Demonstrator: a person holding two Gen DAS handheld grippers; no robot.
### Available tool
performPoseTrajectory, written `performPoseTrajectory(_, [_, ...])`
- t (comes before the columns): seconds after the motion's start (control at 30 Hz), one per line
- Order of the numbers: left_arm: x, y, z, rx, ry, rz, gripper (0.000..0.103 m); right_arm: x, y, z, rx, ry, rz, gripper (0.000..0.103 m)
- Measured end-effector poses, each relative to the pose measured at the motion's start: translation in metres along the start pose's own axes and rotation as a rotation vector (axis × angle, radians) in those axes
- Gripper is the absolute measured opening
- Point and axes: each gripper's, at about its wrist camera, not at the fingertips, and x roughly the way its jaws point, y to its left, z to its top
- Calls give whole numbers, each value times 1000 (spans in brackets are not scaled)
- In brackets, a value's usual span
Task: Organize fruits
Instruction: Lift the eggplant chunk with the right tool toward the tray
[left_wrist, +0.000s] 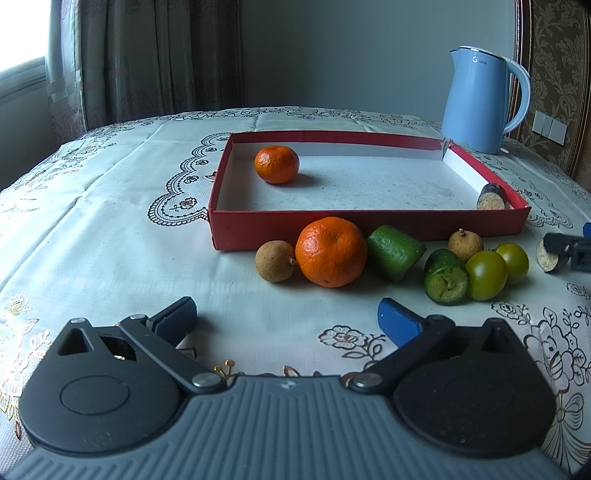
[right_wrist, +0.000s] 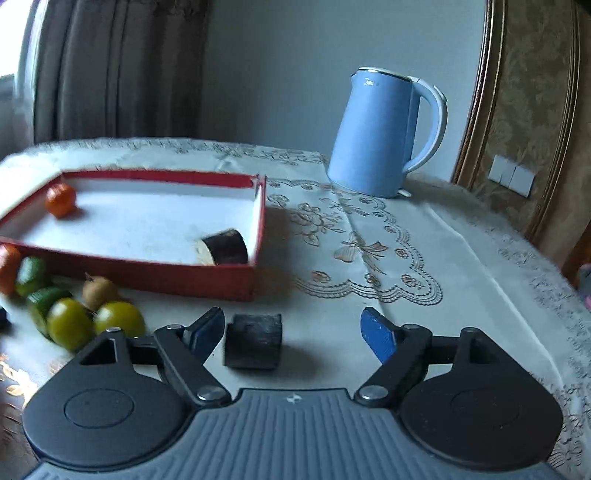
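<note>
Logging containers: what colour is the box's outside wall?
Red outside, white inside; the box shows best in the left wrist view.

A light blue electric kettle (left_wrist: 478, 101) with a white handle stands upright on the table's (left_wrist: 110, 229) cream embroidered tablecloth (left_wrist: 92, 192), toward its far right corner. Brown patterned curtains (left_wrist: 147, 55) hang behind at left; 3 white wall switches (right_wrist: 511, 175) sit beside patterned wallpaper (right_wrist: 535, 92) at right.

Your left camera looks low across the table at the red box (left_wrist: 369, 229); your right sits further right, close, sharing box and kettle (right_wrist: 373, 136).
</note>
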Motion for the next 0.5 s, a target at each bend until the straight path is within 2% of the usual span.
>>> performPoseTrajectory(0.07, [0,0,0,0,0,-1,103,9,0,-3,-3,30,15,80])
performPoseTrajectory(0.1, [0,0,0,-1,0,-1,103,13,-1,-6,8,48,21,73])
performPoseTrajectory(0.13, [0,0,0,-1,-1,-2,103,13,-2,-7,25,42,42,56])
performPoseTrajectory(0.2, [0,0,0,-1,0,-1,103,12,-4,-7,55,48,115,32])
performPoseTrajectory(0.3, [0,0,0,-1,0,-1,103,10,6,-6,6,34,63,32])
performPoseTrajectory(0.4, [0,1,0,0,0,0,103,4,9,-3,-3,18,85,32])
performPoseTrajectory(0.5, [0,1,0,0,0,-1,103,-9,12,14,-30,-52,72,32])
